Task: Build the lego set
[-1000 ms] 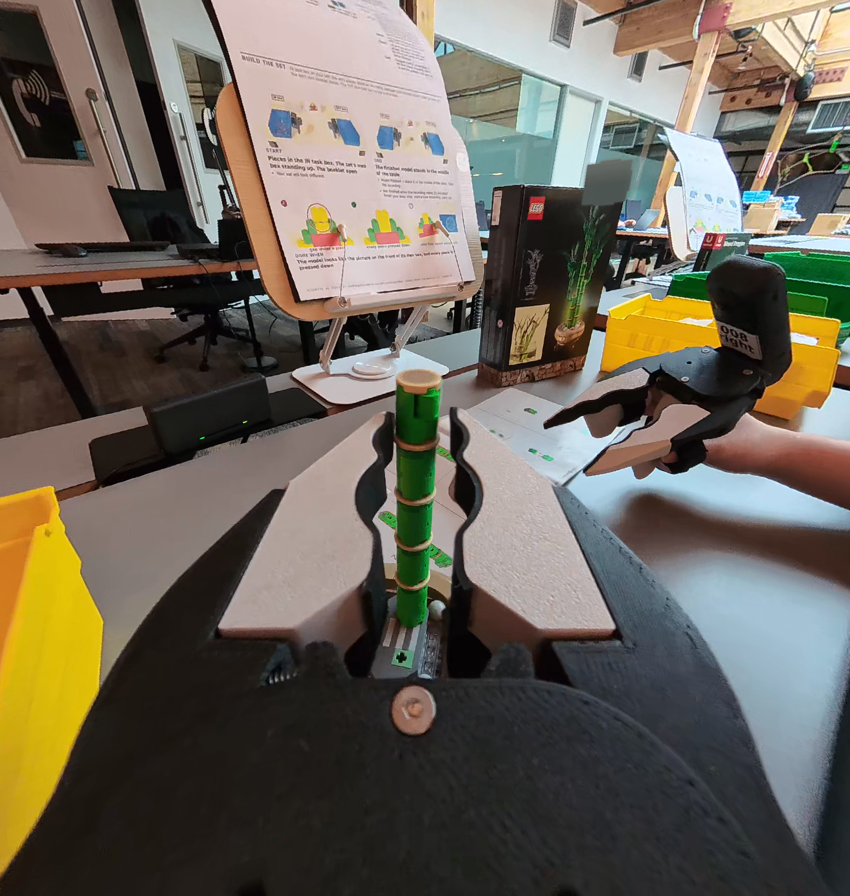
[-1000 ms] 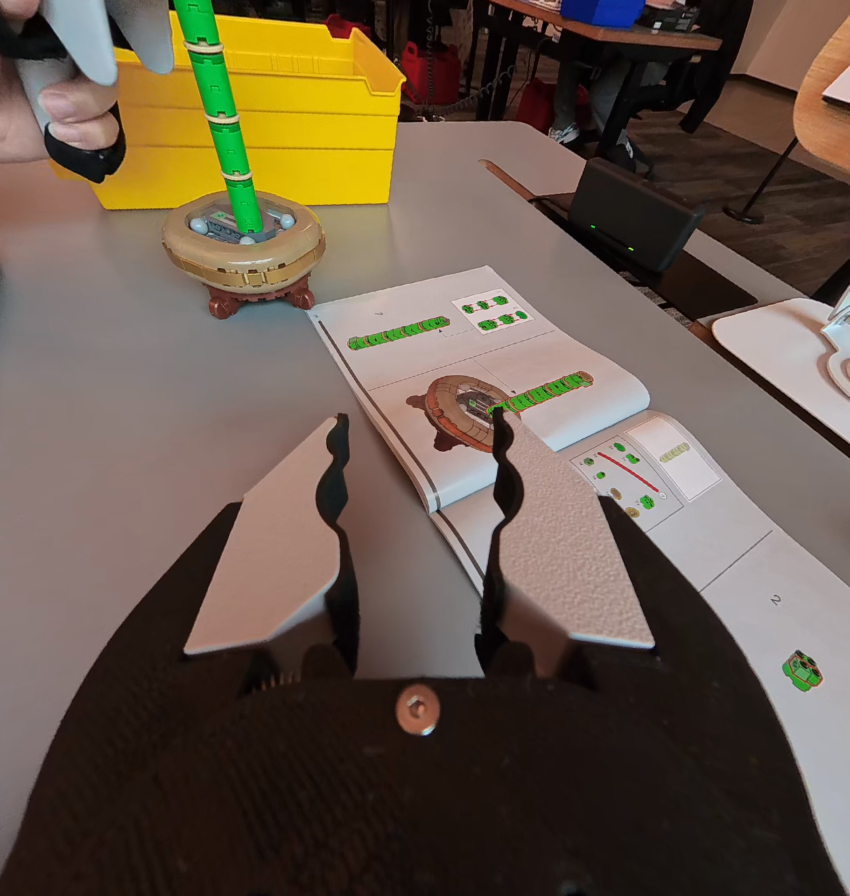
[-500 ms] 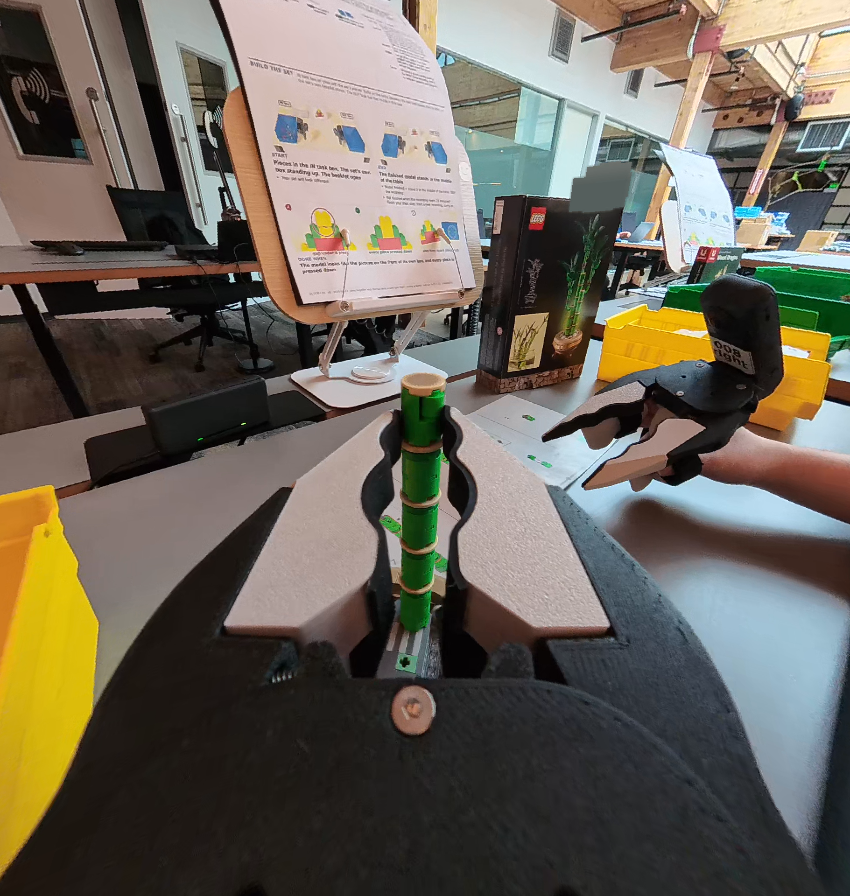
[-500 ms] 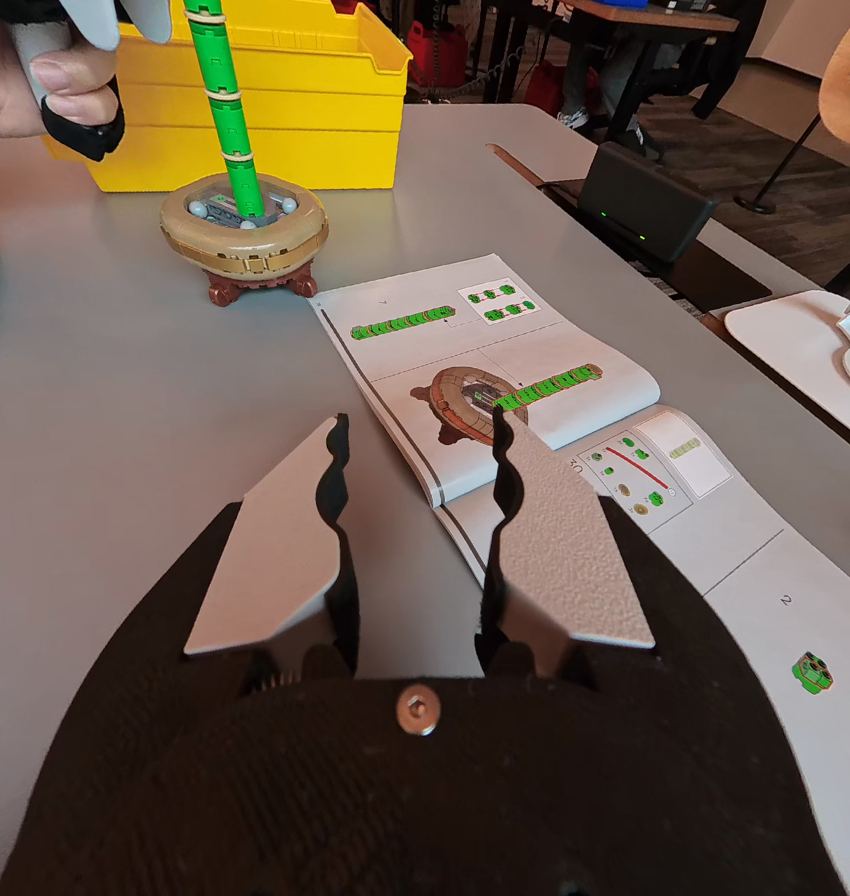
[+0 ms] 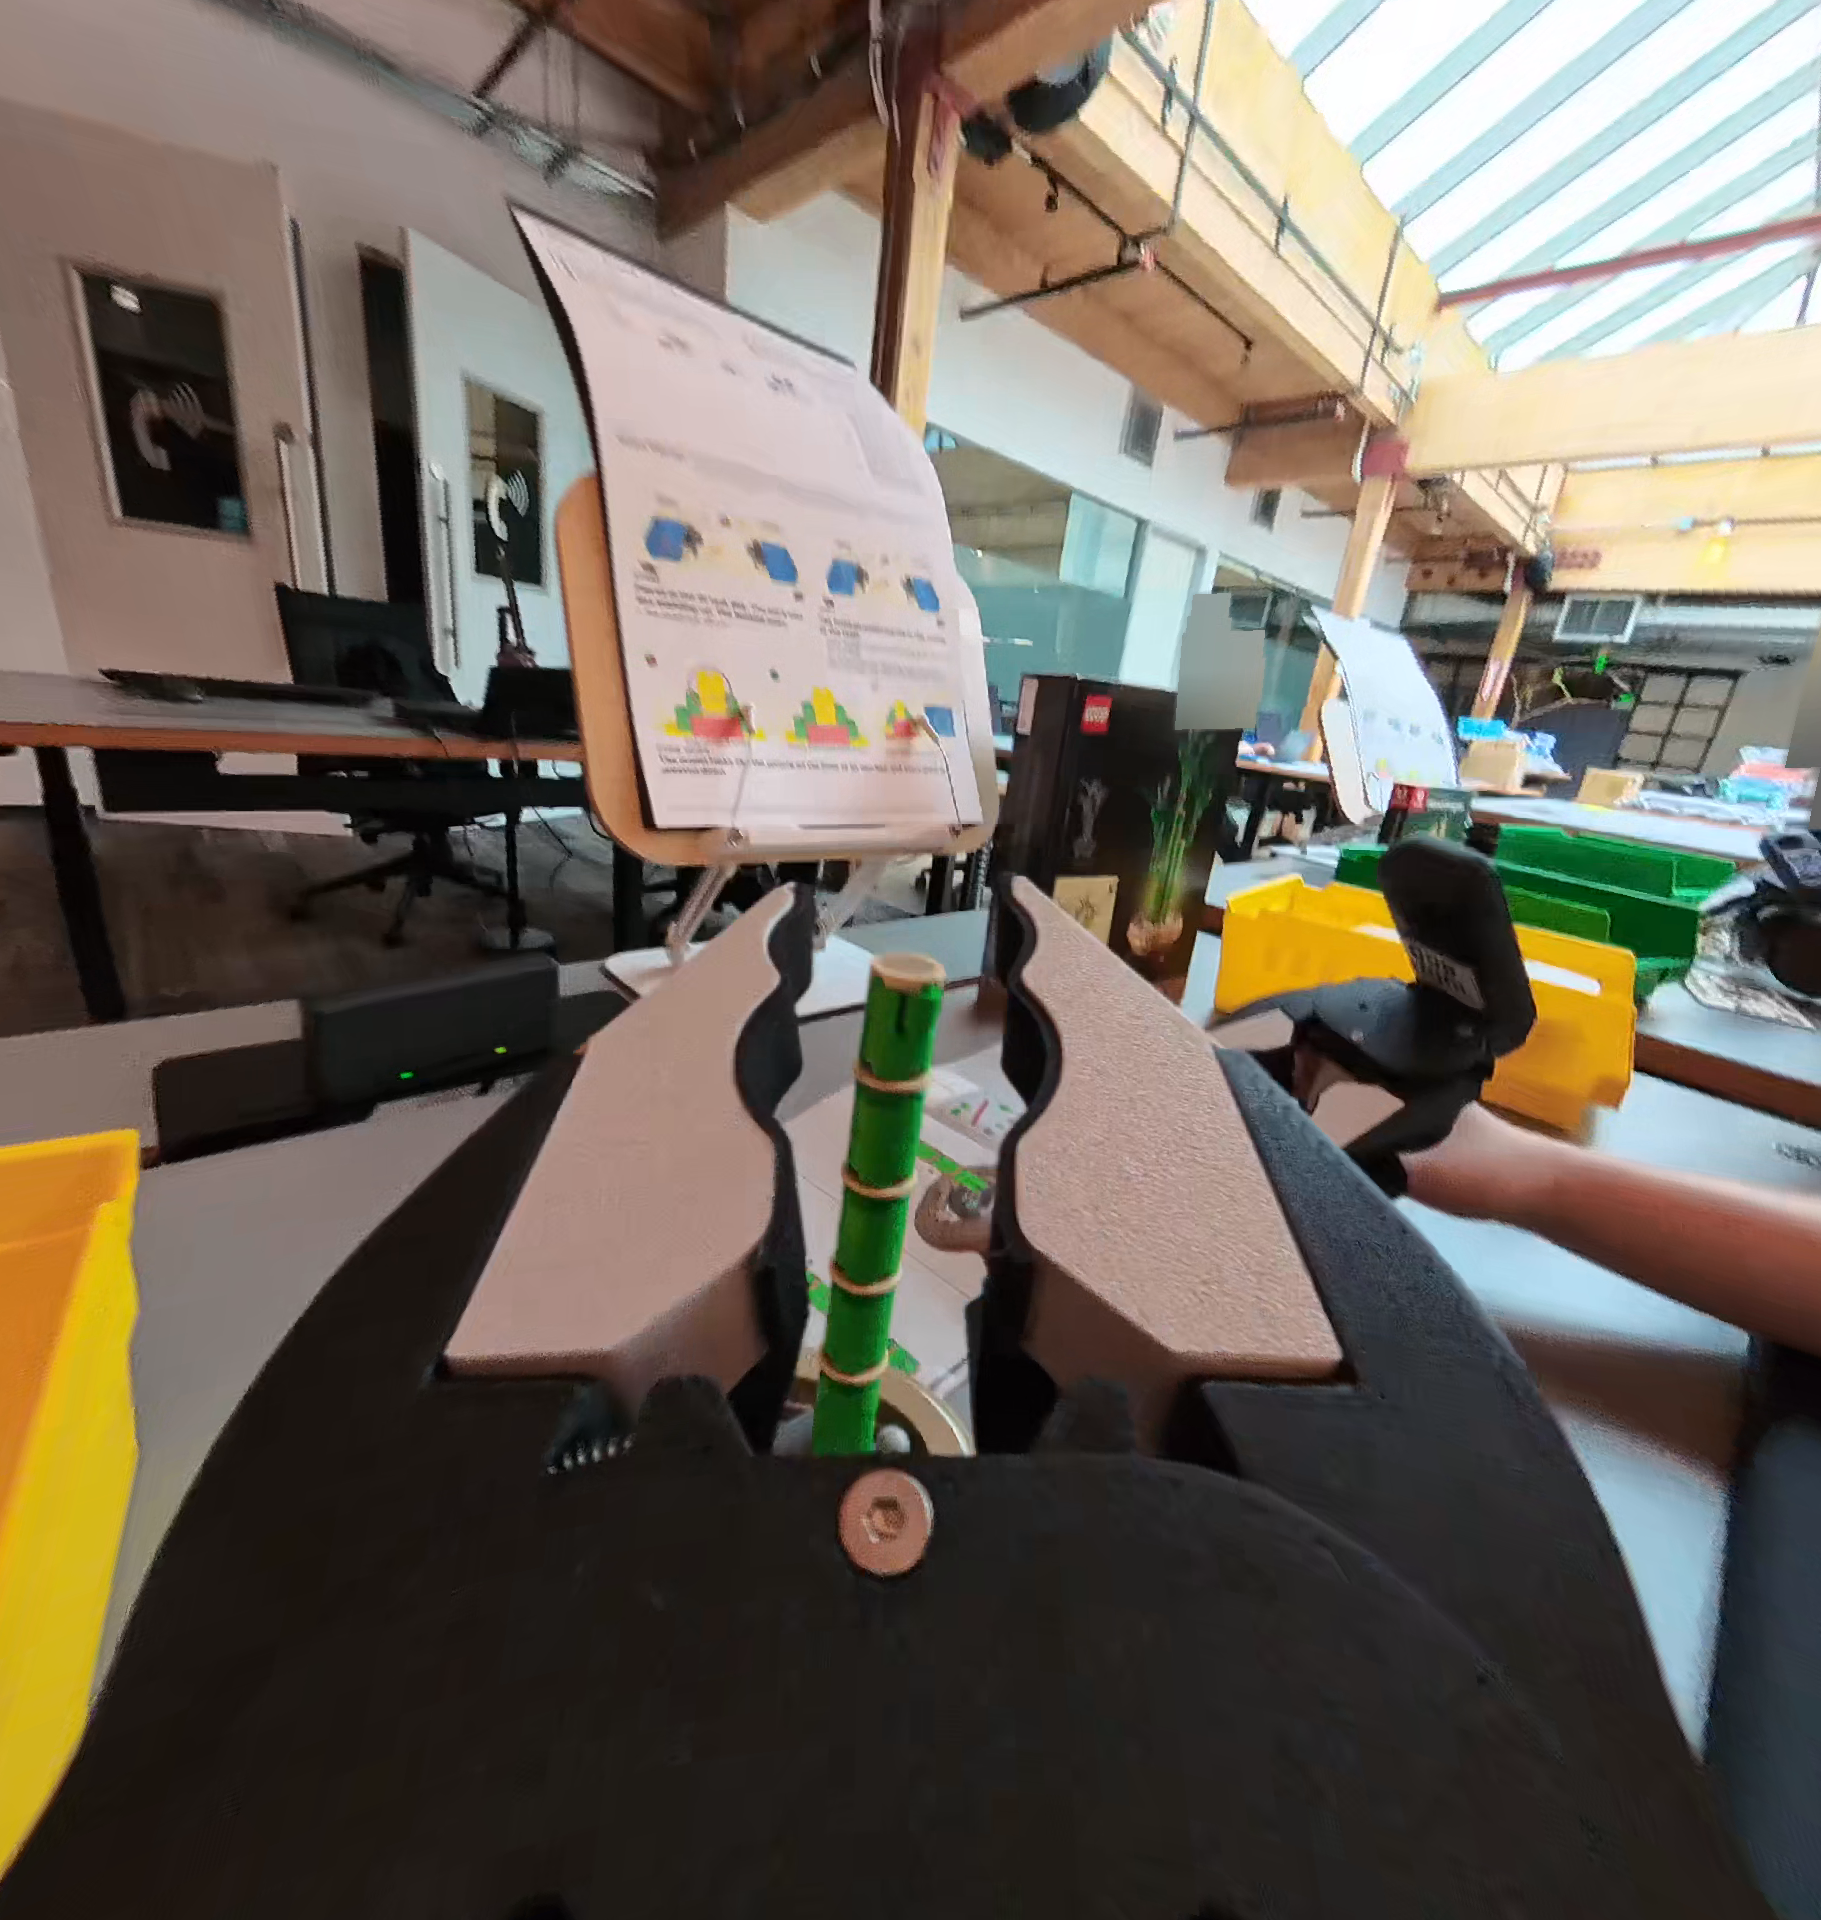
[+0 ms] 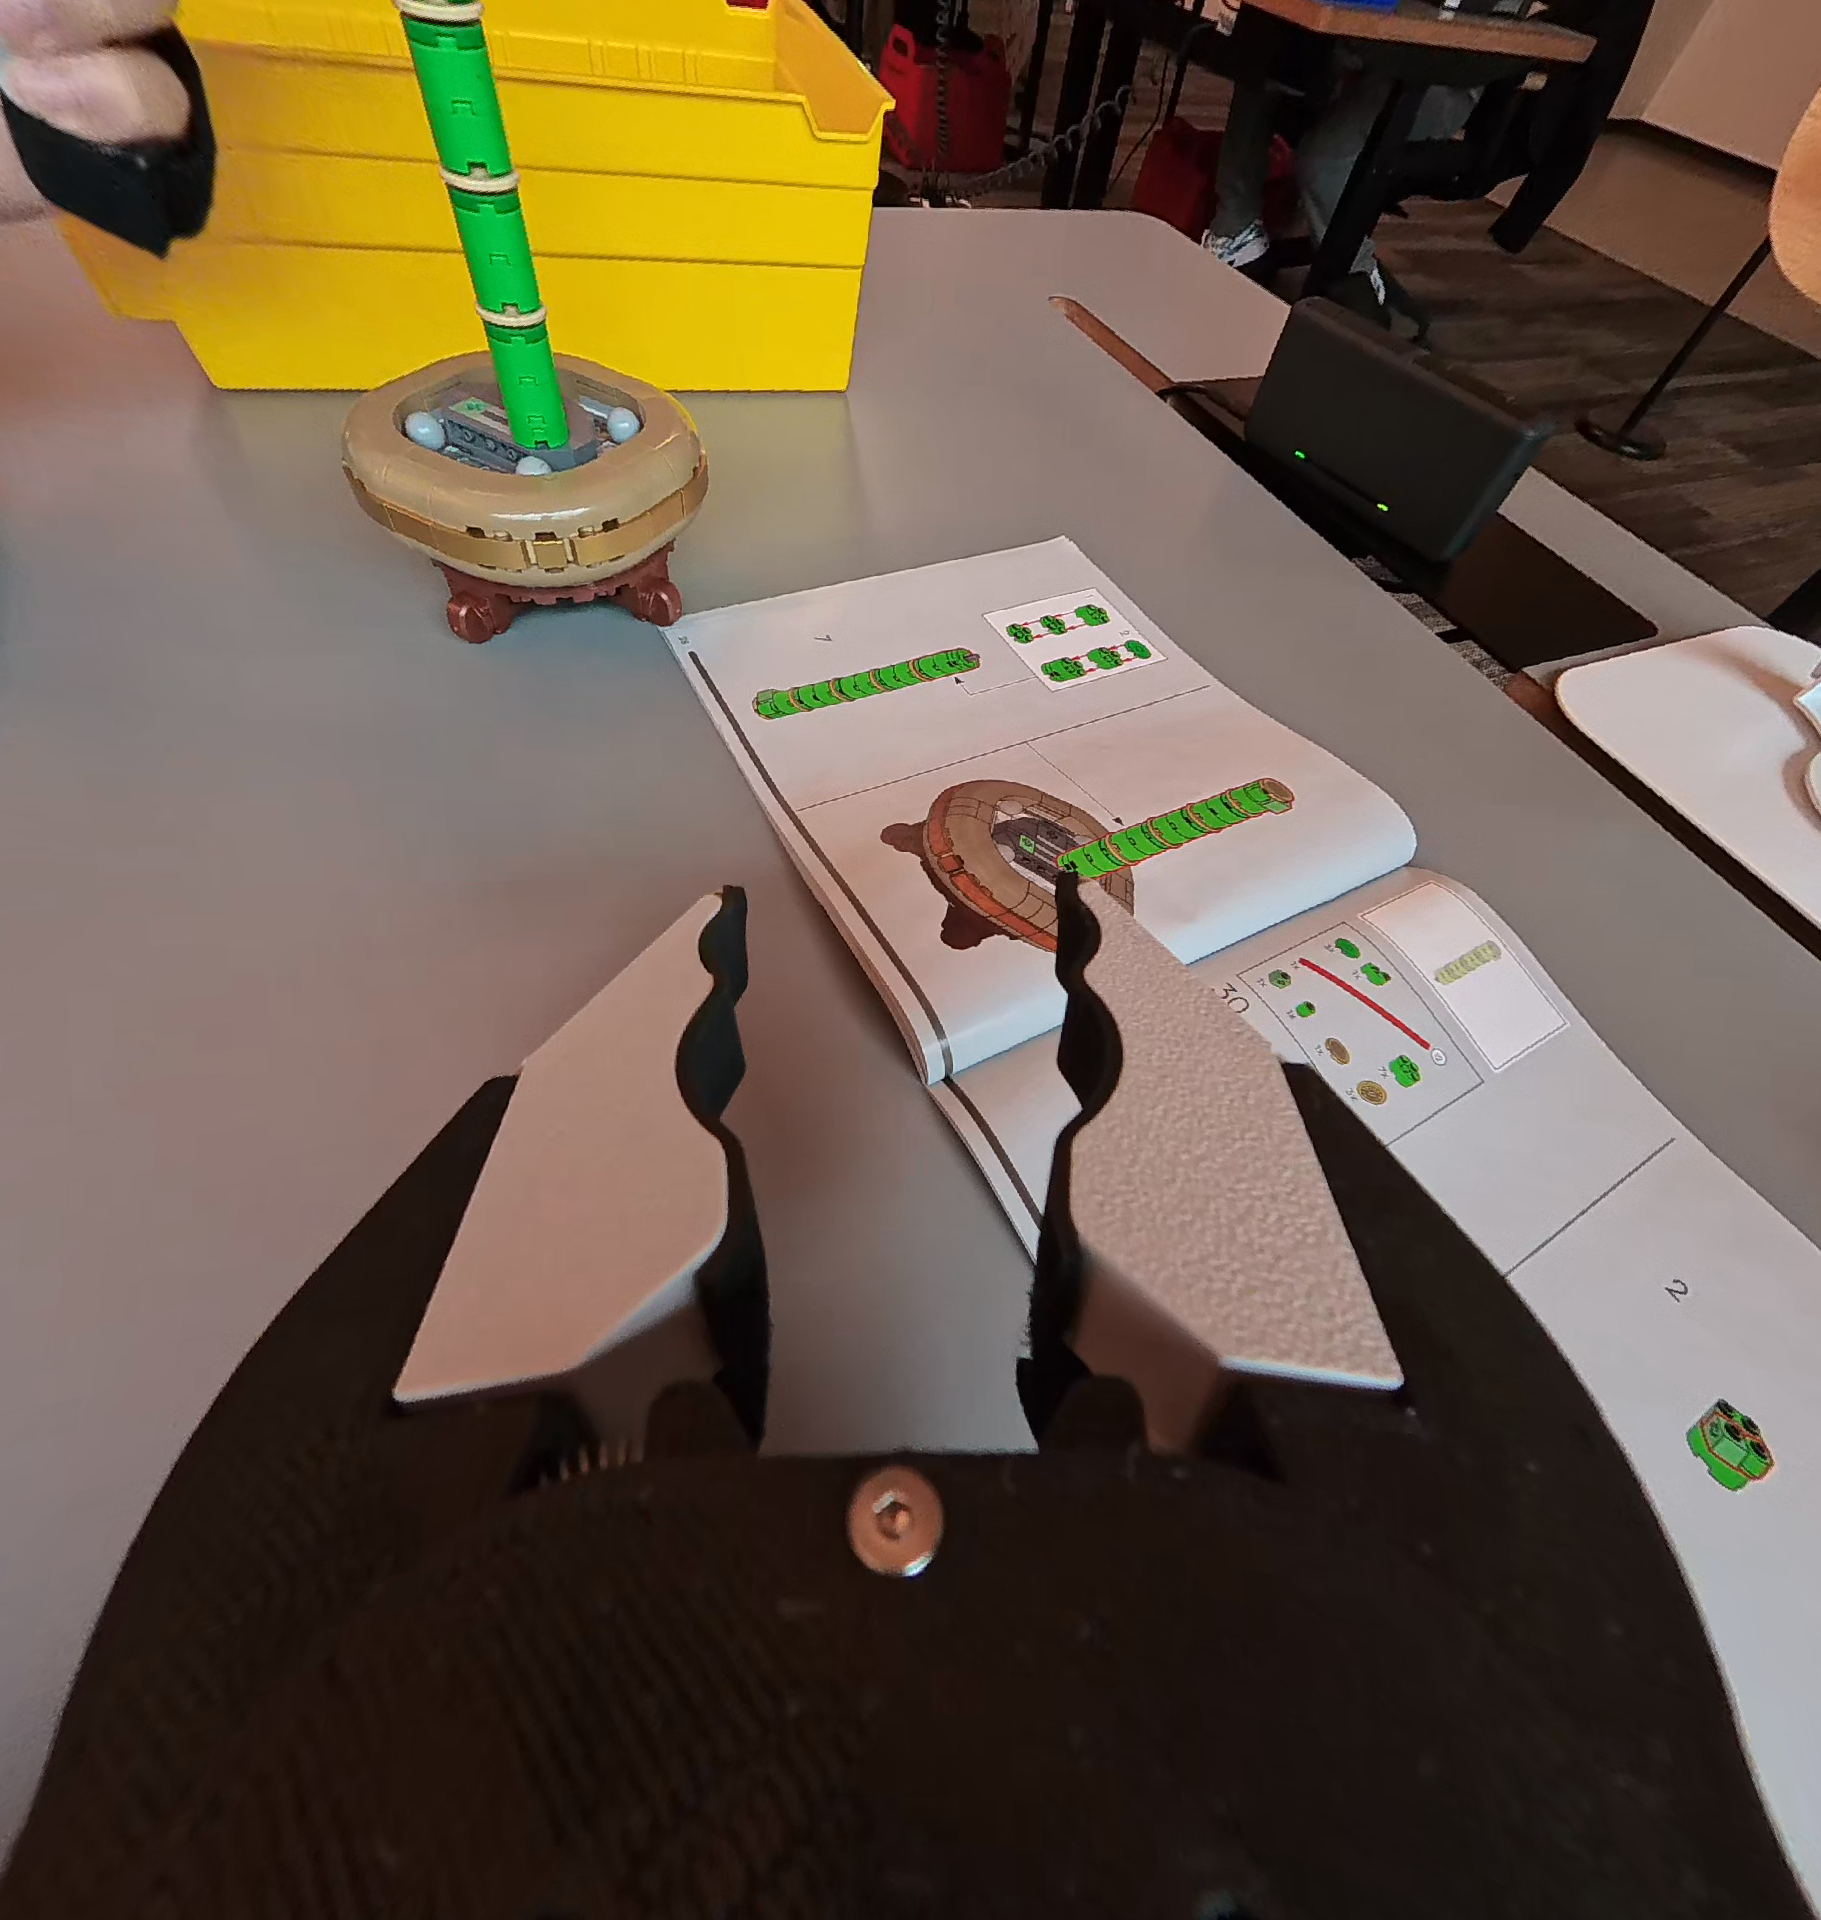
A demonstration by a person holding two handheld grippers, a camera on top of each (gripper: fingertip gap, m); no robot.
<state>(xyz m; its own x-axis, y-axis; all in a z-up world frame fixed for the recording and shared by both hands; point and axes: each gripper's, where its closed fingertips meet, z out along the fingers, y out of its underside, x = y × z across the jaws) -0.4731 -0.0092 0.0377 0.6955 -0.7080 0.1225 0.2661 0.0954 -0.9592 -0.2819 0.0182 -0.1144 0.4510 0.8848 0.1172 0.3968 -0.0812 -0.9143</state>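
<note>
A green segmented bamboo stalk [image 5: 880, 1195] with a tan cap stands upright in a tan round pot [image 6: 527, 499] on brown feet. My left gripper [image 5: 901, 899] is open, its fingers on either side of the stalk with a gap on both sides. In the right wrist view the stalk [image 6: 490, 229] stands free, and the hand holding the left gripper [image 6: 85, 114] is at the top left. My right gripper [image 6: 901, 894] is open and empty, low over the grey table beside the open instruction booklet [image 6: 1041, 748]. It also shows in the left wrist view [image 5: 1405, 1029].
A yellow bin [image 6: 573, 156] stands right behind the pot. Another yellow bin [image 5: 1405, 966], green bins [image 5: 1612, 894], the set's black box [image 5: 1103, 810] and an instruction sheet on a stand [image 5: 781, 623] are at the back. A black device [image 5: 428, 1023] sits at the table edge. Tip to tip, the grippers are about 25 centimeters apart.
My left gripper has opened and let go of the stalk, which stays upright in the pot. The left wrist view has tilted upward. My right gripper has stayed open and shifted slightly.
</note>
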